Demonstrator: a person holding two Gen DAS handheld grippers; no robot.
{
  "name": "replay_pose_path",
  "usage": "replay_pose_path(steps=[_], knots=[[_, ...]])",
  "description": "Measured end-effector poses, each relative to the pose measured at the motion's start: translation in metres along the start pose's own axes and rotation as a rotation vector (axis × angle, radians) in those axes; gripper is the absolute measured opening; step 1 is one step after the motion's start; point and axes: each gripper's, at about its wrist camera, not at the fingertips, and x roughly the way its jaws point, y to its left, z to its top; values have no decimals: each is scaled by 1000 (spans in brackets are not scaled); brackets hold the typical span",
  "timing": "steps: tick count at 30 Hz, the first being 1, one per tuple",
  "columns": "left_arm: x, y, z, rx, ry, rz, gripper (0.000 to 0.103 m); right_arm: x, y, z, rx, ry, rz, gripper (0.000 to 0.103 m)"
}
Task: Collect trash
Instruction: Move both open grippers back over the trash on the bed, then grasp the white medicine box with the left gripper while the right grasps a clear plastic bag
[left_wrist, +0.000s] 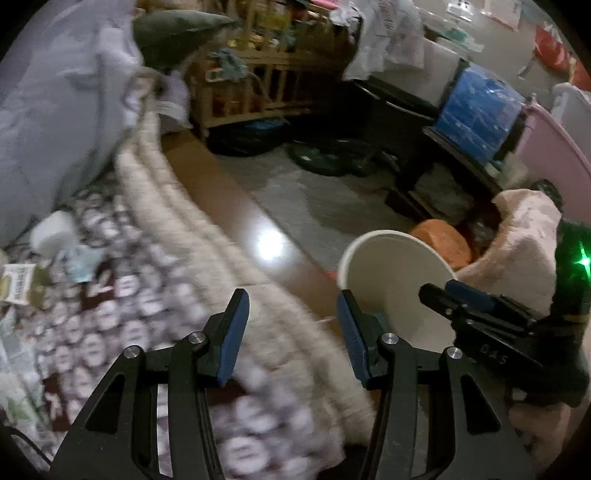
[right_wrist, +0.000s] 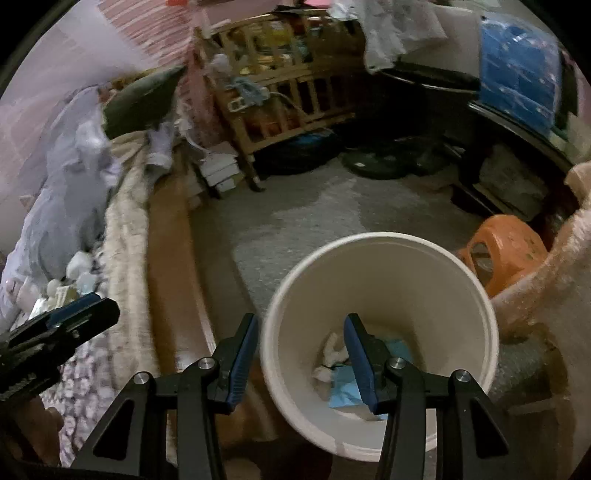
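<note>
Both jaws parted and empty, the right hand-held gripper (right_wrist: 301, 354) hovers at the white bin (right_wrist: 436, 280), where crumpled scraps (right_wrist: 334, 354) already lie; the left hand-held gripper (left_wrist: 291, 328) likely heads next for the litter (left_wrist: 55, 254) on the bed (left_wrist: 122, 332).

Bedspread (left_wrist: 110, 332) pattern motion-blurred; bucket (right_wrist: 380, 332) rim partly hidden (lower edge).

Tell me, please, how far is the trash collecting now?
Done: crumpled white and blue scraps lie in the bucket. In hand: nothing; the left gripper and right gripper are open and empty. Left: litter is on the bed.
</note>
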Motion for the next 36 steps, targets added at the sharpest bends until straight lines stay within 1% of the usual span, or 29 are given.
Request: replay_pose_path(steps=[11, 14, 15, 18, 25, 33, 36], knots=[[-44, 74, -19, -86, -46, 138, 48, -1, 89, 2, -128, 2, 97, 46], [-55, 94, -25, -101, -52, 173, 48, 3, 116, 0, -168, 13, 120, 50], [-59, 102, -28, -107, -53, 185, 48, 4, 122, 0, -175, 16, 127, 52], [-72, 131, -38, -138, -54, 228, 48, 9, 148, -3, -199, 27, 166, 55], [-103, 195, -56, -240, -61, 319, 48, 24, 209, -14, -276, 69, 234, 55], [-133, 263, -86, -342, -53, 402, 48, 43, 264, -22, -353, 104, 263, 56], [-140, 285, -98, -381, -41, 415, 48, 52, 278, -23, -372, 122, 263, 57]])
